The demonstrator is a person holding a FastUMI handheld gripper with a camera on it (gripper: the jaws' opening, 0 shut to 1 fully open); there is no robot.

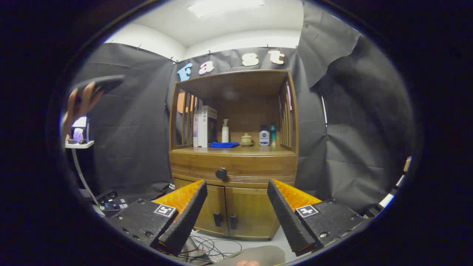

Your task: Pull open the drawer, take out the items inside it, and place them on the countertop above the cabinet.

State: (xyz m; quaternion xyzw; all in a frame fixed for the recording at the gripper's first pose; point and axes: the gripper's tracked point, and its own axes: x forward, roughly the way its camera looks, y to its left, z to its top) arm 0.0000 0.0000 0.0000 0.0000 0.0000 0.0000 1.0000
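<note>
A wooden cabinet (233,173) stands some way beyond my fingers. Its drawer (255,168) is closed, with a dark round knob (221,173) at the front centre. Above the drawer lies the countertop (251,150), under an open shelf frame. On it stand books (205,126), a white pump bottle (225,130), a folded blue cloth (224,145), a small ceramic pot (246,139) and two small bottles (267,136). My gripper (236,192) is open, held well short of the cabinet, with nothing between its fingers. The knob sits just above the gap between them.
Two lower cabinet doors (236,212) with dark handles are closed. Cables (214,245) lie on the floor in front. To the left, a person's hand (79,107) holds a dark flat object, above a small white side table (79,145). Black cloth walls surround the cabinet.
</note>
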